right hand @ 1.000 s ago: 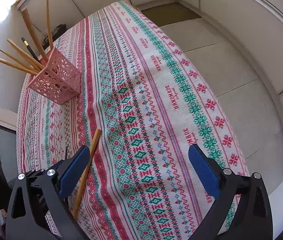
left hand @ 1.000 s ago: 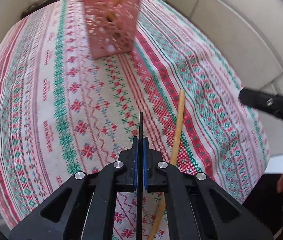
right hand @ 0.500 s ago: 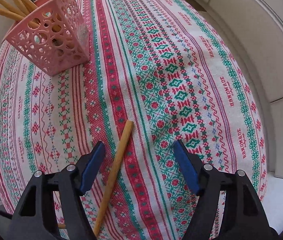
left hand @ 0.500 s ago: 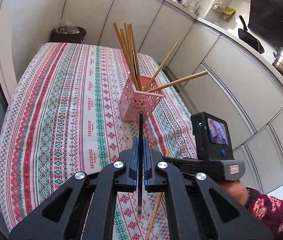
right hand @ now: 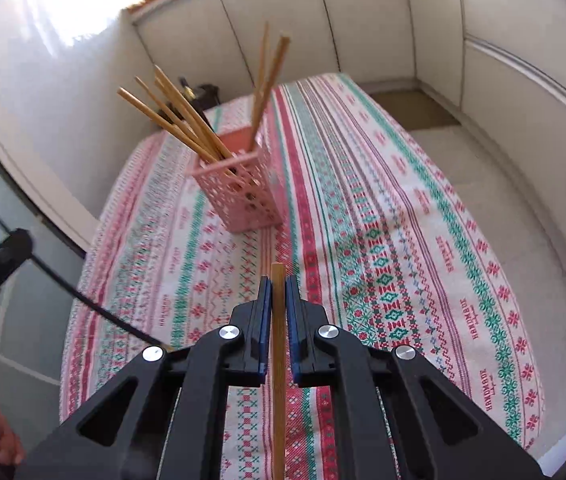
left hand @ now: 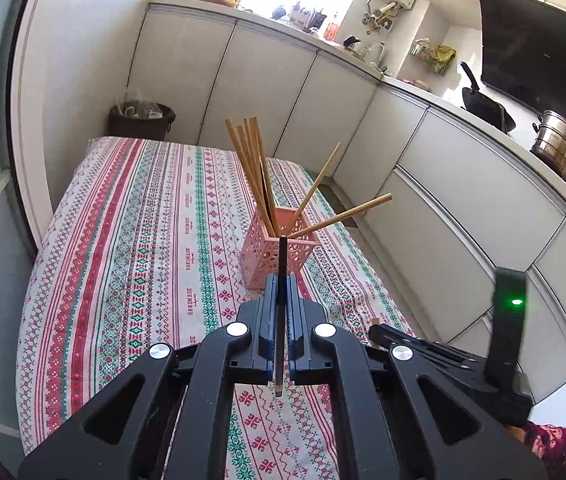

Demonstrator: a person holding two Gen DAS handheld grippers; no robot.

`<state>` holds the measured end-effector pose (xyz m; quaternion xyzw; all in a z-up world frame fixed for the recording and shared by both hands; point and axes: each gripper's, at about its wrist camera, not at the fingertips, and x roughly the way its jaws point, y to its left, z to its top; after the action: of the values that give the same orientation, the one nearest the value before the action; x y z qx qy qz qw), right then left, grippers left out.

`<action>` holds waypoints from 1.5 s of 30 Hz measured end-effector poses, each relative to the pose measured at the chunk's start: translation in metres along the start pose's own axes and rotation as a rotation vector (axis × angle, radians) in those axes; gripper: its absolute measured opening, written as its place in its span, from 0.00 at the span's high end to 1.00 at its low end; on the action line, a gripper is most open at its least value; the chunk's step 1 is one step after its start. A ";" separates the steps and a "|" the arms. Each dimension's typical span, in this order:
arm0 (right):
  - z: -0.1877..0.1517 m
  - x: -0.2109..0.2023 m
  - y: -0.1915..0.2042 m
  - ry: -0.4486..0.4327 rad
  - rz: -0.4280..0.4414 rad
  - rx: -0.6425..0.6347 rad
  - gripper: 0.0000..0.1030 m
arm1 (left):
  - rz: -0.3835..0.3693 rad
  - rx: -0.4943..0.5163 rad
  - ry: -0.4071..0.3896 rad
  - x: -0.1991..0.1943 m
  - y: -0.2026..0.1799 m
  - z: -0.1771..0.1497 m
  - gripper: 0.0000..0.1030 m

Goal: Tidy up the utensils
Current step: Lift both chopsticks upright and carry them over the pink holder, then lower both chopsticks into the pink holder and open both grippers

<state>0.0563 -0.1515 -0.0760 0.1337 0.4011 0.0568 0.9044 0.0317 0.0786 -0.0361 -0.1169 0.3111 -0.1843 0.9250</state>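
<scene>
A pink perforated holder (left hand: 259,256) (right hand: 243,196) stands on the striped tablecloth (left hand: 143,260) with several wooden chopsticks (left hand: 251,168) (right hand: 179,120) leaning out of it. My left gripper (left hand: 280,280) is shut on a thin black chopstick (left hand: 283,256), held above the cloth and pointing at the holder. The same black chopstick (right hand: 83,300) shows at the left of the right wrist view. My right gripper (right hand: 278,280) has its jaws closing tight on a wooden chopstick (right hand: 278,360), with the pads pressing both its sides, short of the holder.
White cabinets run along the far and right sides of the table. A dark bin (left hand: 141,120) stands beyond the far end. A steel pot (left hand: 559,148) and a black pan (left hand: 483,108) sit on the counter. Bare floor (right hand: 483,160) lies right of the table.
The right gripper closed on the wooden chopstick that lay on the cloth and lifted it. The left gripper rose and tilted up with the black chopstick, bringing the holder into view ahead.
</scene>
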 end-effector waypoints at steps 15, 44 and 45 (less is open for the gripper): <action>0.048 -0.119 0.019 -0.270 0.125 -0.073 0.92 | 0.033 0.062 -0.113 -0.014 -0.032 0.009 0.97; 0.170 -0.033 0.040 -0.492 0.037 -0.105 0.61 | 0.040 0.006 -0.200 -0.014 -0.010 0.050 0.97; 0.168 -0.041 0.038 -0.499 0.034 -0.106 0.61 | 0.035 0.013 -0.208 -0.013 -0.013 0.053 0.97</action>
<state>0.1540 -0.1569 0.0719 0.1025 0.1596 0.0580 0.9801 0.0517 0.0774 0.0166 -0.1238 0.2144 -0.1570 0.9561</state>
